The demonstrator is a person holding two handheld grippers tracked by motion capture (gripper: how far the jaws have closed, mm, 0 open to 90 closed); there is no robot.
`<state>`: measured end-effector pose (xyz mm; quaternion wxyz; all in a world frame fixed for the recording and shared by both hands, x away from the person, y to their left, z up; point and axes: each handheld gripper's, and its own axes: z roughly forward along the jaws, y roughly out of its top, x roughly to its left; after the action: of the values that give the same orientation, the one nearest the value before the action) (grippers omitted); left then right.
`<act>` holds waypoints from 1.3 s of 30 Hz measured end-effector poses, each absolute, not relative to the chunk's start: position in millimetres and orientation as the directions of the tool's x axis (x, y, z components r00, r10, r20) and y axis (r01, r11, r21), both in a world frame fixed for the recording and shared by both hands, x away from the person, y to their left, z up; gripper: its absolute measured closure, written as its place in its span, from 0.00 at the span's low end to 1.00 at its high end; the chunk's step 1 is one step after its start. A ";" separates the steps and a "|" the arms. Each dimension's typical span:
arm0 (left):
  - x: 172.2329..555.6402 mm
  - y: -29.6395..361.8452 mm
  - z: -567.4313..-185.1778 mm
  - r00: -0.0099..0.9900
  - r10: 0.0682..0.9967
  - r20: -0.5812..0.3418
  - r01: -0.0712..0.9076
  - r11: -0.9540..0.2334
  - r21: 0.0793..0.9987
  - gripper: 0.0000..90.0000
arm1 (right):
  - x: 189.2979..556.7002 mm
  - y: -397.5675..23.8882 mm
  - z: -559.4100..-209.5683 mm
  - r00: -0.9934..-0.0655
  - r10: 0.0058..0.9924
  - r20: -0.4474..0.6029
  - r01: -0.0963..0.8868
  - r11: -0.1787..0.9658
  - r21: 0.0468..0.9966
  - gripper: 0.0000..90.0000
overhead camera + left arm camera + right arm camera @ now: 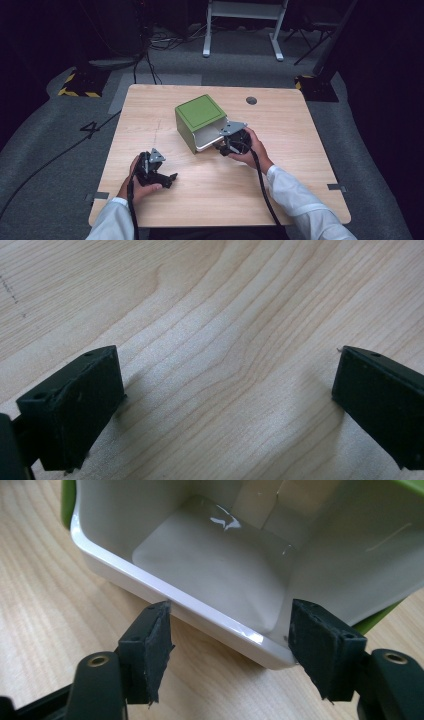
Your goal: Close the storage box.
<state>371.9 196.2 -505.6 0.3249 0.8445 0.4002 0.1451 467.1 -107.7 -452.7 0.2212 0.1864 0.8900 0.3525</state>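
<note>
wood-grain table [210,185] fills the middle of the high view, with a green box [199,114] lying on its side near the centre. the box has a white inner lining [225,570], and its open mouth faces the person's right hand [257,147].

the right gripper [231,141] sits at that open mouth, touching or just beside the white rim. in the right gripper view its jaws stand wide apart, holding nothing; the left-hand jaw rests against the outside of the white lower rim [200,612], while the right-hand jaw is at the corner where the rim turns up into the side wall. whether either jaw actually presses on the rim, i cannot tell. the white inside looks glossy and bare.

the left gripper [165,179] is well apart from the box, low over the table nearer the person, held in the left hand [137,185]. in the left gripper view its jaws are spread wide over bare wood with nothing between them.

both forearms wear white sleeves [300,200]. a small dark round grommet [251,100] sits in the tabletop beyond the box.
</note>
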 end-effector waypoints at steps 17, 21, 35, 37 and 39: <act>371.8 196.2 -505.6 0.638 0.770 -0.013 0.581 -0.470 0.665 0.00 | 471.2 -108.3 -449.6 -0.822 0.516 -0.239 0.199 0.654 0.730 0.41; 371.8 196.1 -505.7 0.637 0.771 -0.016 0.582 -0.468 0.665 0.00 | 471.0 -114.0 -447.0 -0.830 0.507 -0.232 0.198 0.657 0.728 0.40; 371.6 196.0 -505.7 0.636 0.771 -0.016 0.583 -0.467 0.665 0.00 | 464.3 -119.7 -443.5 -0.841 0.486 -0.238 0.179 0.665 0.725 0.39; 371.6 196.1 -505.7 0.637 0.771 -0.016 0.582 -0.468 0.665 0.00 | 463.6 -120.3 -443.0 -0.842 0.484 -0.238 0.176 0.664 0.727 0.39; 371.6 196.1 -505.6 0.636 0.771 -0.016 0.583 -0.467 0.665 0.00 | 460.6 -122.2 -442.0 -0.842 0.481 -0.245 0.170 0.667 0.726 0.38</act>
<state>371.6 196.1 -505.6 0.3250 0.8441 0.4010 0.1449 460.6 -122.2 -442.0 0.2135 0.1835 0.8875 0.3648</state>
